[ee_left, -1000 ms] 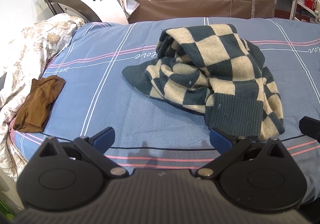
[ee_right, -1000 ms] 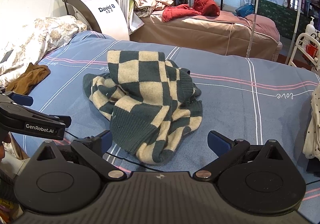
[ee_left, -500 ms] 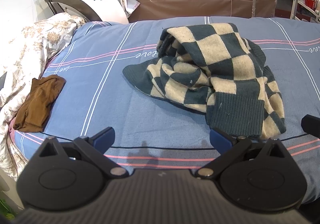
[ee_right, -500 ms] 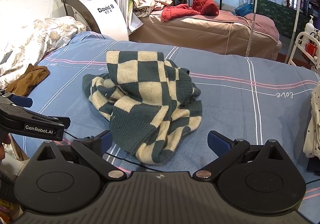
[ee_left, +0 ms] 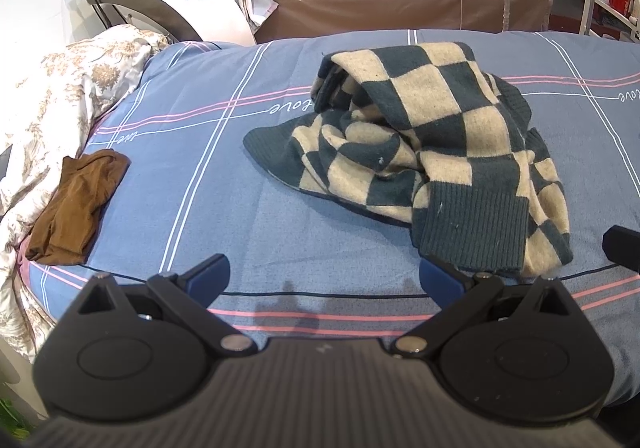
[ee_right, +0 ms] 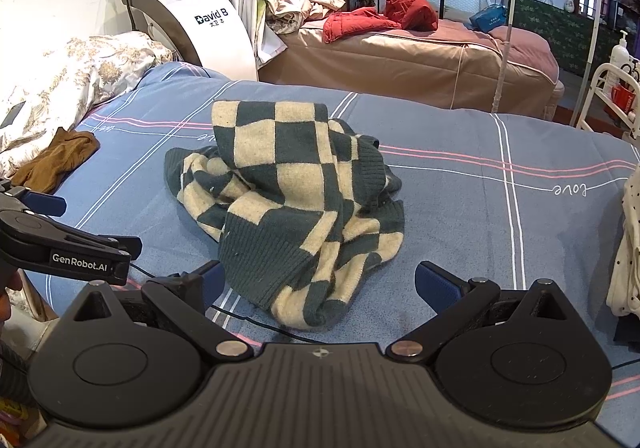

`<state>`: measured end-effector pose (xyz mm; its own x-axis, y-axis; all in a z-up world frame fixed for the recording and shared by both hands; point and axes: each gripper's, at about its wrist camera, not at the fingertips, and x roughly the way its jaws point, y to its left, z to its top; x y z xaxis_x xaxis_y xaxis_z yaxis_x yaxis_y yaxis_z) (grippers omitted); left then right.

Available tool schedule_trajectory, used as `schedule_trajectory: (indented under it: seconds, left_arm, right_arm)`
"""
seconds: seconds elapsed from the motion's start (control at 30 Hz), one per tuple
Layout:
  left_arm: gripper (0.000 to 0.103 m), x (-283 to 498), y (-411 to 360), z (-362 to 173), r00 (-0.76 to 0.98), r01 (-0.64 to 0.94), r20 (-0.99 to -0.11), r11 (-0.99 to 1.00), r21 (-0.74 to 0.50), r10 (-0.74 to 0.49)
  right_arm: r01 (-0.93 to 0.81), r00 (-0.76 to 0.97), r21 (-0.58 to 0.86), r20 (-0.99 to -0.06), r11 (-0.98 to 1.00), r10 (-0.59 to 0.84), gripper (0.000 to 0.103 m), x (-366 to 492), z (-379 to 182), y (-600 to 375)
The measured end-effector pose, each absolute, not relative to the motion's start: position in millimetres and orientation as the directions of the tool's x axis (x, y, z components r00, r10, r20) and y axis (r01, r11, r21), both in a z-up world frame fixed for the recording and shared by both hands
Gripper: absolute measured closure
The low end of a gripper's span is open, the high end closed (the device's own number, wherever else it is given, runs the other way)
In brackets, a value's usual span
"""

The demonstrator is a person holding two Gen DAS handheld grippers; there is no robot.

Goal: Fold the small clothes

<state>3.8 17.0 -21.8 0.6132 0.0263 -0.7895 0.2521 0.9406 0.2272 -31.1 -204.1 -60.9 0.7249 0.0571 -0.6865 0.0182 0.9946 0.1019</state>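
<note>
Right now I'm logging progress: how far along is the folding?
Nothing looks folded yet. The checkered sweater lies crumpled on the blue bedsheet. Both the left gripper and the right gripper are open and empty. Grasping, spreading and folding all remain.

We see our left gripper [ee_left: 324,280] and right gripper [ee_right: 318,284] as matte black, ribbed bodies with round discs, silver pivot screws and blue finger pads [ee_right: 434,282], white "GenRobot.AI" lettering [ee_right: 80,263] marking the left one's side.
</note>
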Motion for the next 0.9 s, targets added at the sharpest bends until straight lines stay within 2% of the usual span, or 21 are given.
schedule_trajectory:
  seconds: [0.9]
  left_arm:
    - [0.0, 4.9, 16.7, -31.2, 0.601, 0.254, -0.798, 0.938, 0.234, 0.037]
  right_arm:
    - [0.023, 0.719, 0.106, -0.693, 0.994, 0.057, 0.0, -29.9, -65.2, -204.8]
